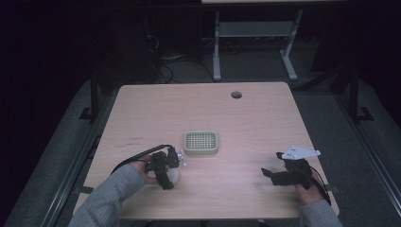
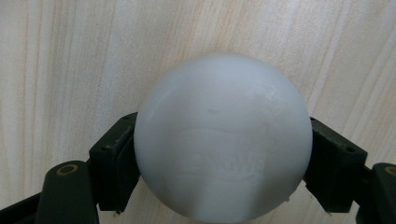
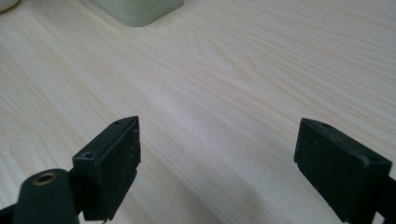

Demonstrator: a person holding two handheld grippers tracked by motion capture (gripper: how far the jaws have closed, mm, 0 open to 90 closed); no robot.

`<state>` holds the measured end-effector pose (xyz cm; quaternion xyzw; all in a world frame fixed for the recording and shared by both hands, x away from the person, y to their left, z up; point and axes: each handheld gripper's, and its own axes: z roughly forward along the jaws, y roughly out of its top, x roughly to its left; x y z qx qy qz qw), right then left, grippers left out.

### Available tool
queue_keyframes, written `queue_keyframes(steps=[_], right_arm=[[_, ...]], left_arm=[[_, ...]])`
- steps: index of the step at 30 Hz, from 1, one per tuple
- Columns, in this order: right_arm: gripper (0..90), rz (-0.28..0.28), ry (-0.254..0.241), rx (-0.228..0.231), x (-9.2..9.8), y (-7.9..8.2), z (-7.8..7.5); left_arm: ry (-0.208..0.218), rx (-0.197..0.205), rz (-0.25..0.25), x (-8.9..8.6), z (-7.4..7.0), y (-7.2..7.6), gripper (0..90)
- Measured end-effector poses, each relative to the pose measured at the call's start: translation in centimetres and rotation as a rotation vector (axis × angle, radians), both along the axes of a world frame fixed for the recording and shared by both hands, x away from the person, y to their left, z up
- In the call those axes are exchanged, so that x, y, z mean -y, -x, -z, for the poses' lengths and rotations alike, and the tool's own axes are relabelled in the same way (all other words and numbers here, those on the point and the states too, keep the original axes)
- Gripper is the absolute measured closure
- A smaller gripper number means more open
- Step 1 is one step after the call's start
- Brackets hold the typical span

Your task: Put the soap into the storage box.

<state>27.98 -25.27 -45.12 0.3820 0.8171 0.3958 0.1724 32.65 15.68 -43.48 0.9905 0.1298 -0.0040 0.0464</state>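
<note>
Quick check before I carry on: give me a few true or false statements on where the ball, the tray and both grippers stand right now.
1. The left gripper is closed on the white ball. True.
2. The right gripper holds the ball. False: its jaws stand open with nothing between them.
3. The ball lies inside the pale green tray. False: it is at the left gripper, nearer the person than the tray.
4. The tray sits near the middle of the wooden table. True.

Left gripper (image 1: 166, 171) points downward near the table's left front, jaws closed around something. Right gripper (image 1: 269, 174) rests low at right, jaws spread wide.
</note>
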Motion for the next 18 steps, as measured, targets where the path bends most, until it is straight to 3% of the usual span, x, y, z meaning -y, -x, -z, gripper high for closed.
queue_keyframes(steps=[18], right_arm=[[14.0, -0.003, 0.005, -0.001, 0.0, 0.0, 0.0]], left_arm=[[0.057, 0.008, -0.020, -0.7, -1.1, -0.1, 22.1]])
